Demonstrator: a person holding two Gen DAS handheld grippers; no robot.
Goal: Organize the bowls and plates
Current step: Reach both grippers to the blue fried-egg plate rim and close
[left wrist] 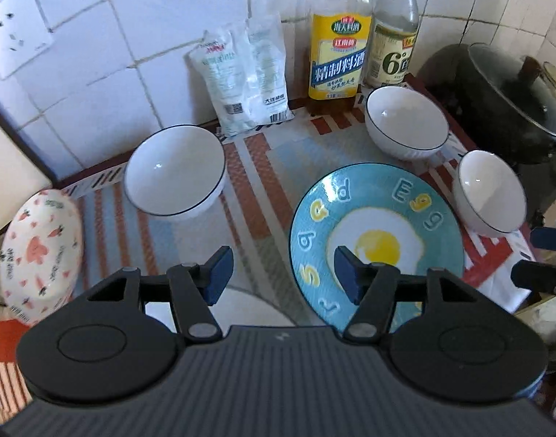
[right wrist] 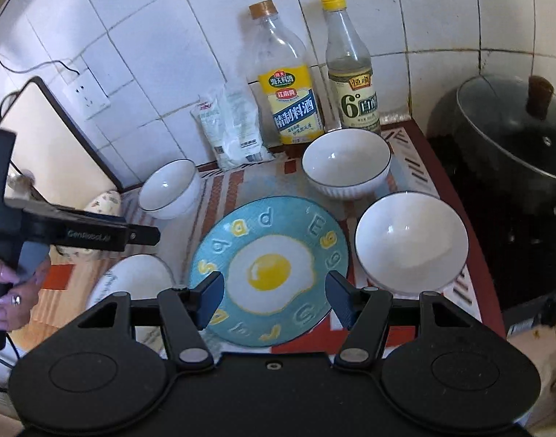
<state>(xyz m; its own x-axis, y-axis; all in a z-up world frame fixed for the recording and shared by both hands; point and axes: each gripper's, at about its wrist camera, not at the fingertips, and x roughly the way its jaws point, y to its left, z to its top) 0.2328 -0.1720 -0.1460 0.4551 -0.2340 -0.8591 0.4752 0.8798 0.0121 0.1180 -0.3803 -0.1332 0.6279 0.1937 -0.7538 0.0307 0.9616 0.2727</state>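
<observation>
Three white bowls [right wrist: 410, 240], one egg plate [right wrist: 268, 271], two bottles [right wrist: 287, 105]; both tools [right wrist: 274, 296] apart, empty.

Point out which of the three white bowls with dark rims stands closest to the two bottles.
The white ribbed bowl with a dark rim, right in front of the yellow-labelled bottle and the yellow-capped clear bottle. The other two stand farther forward, left and right of the blue egg plate.

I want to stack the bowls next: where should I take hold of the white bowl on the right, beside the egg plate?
Grip the bowl by its thin rim, on the near side. It stands upright and empty, so one finger of the right tool can go inside and one outside, from above. That side keeps clear of the egg plate and the pot.
</observation>
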